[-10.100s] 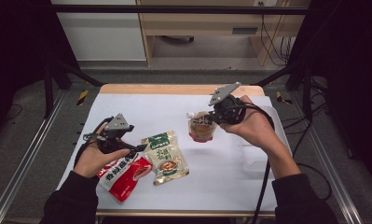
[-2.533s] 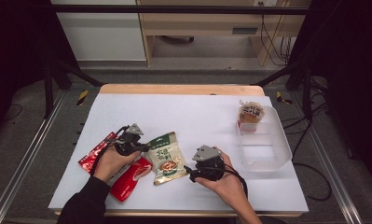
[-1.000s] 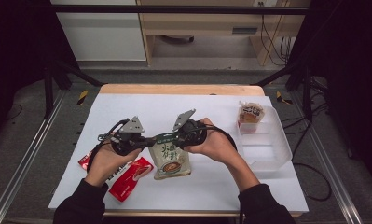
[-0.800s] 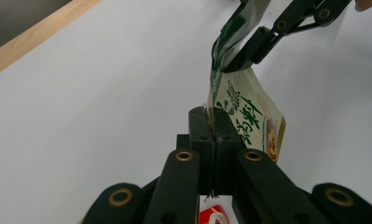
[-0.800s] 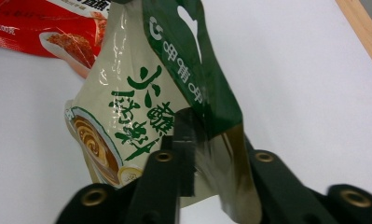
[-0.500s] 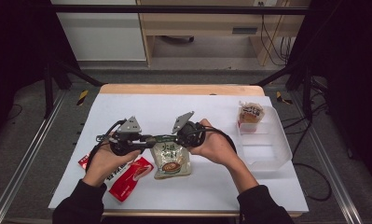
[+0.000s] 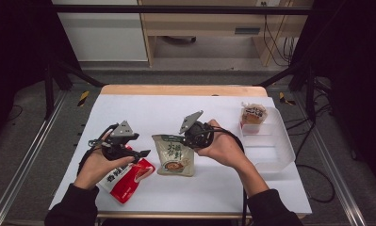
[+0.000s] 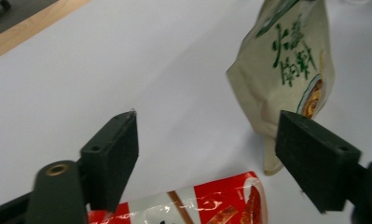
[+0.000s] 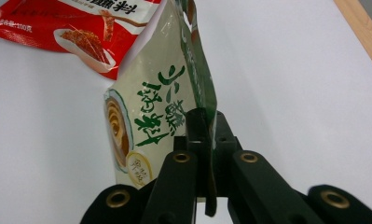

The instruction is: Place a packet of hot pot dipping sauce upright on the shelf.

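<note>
The right hand-held gripper (image 9: 207, 135) has its jaws clamped tight on the top edge of the beige sauce pouch (image 7: 175, 154), which hangs just left of the clear plastic bin (image 7: 270, 153). The left hand-held gripper (image 8: 211, 154) has just been opening, nothing between its jaws, over the red pouch (image 7: 126, 176). Handover looks complete; next, I'd say, carry the pouch rightward into that bin beside the cup (image 7: 252, 116).

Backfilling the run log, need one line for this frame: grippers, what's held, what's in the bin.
left gripper: jaws just opened, nothing between | right gripper: shut on beige pouch | red pouch: on table | clear bin: holds one snack pack
</note>
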